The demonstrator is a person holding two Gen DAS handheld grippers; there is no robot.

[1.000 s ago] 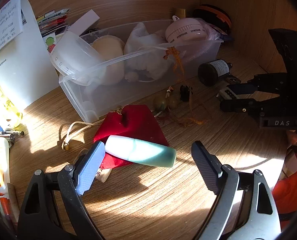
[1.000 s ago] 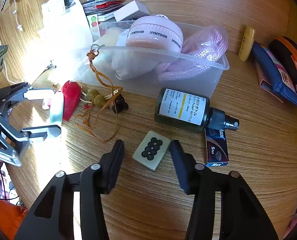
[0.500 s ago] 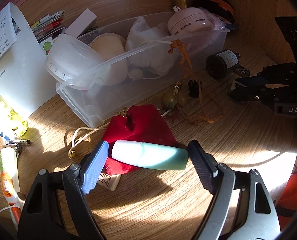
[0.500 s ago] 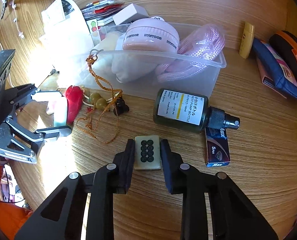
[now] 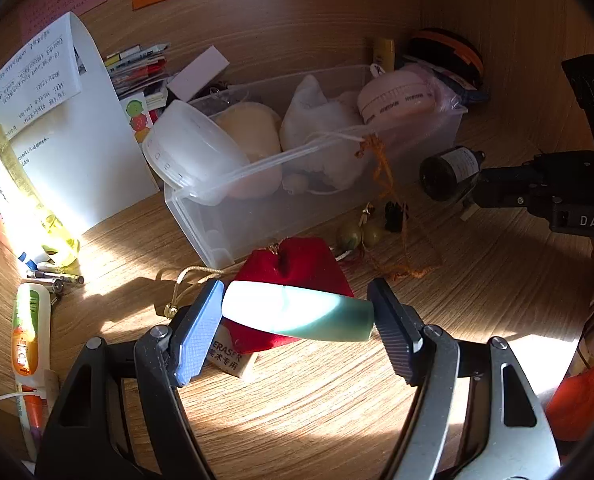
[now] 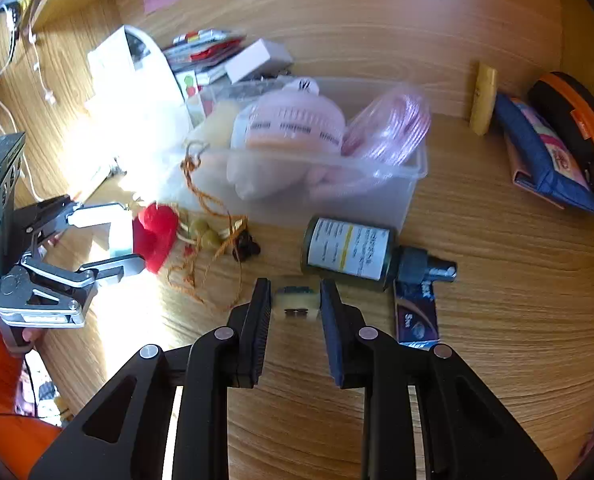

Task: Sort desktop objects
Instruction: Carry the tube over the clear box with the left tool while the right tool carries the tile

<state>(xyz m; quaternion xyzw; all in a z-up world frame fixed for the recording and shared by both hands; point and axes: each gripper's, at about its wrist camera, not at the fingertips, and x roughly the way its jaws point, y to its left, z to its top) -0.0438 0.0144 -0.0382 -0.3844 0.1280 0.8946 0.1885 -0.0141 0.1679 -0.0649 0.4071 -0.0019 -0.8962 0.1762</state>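
Left hand-held gripper clamps the teal tube endwise, right hand-held gripper pinches the tile; lift both level toward the clear bin.

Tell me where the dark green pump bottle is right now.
In the right wrist view the dark green pump bottle lies on its side on the desk, just in front of the clear storage bin, with a small blue box beside its nozzle.

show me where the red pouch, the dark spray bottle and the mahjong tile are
red pouch (image 5: 303, 258): left wrist view, on its upper cloth.
dark spray bottle (image 6: 349, 249): right wrist view, on its white label.
mahjong tile (image 6: 297, 300): right wrist view, on its pale edge between the pads.
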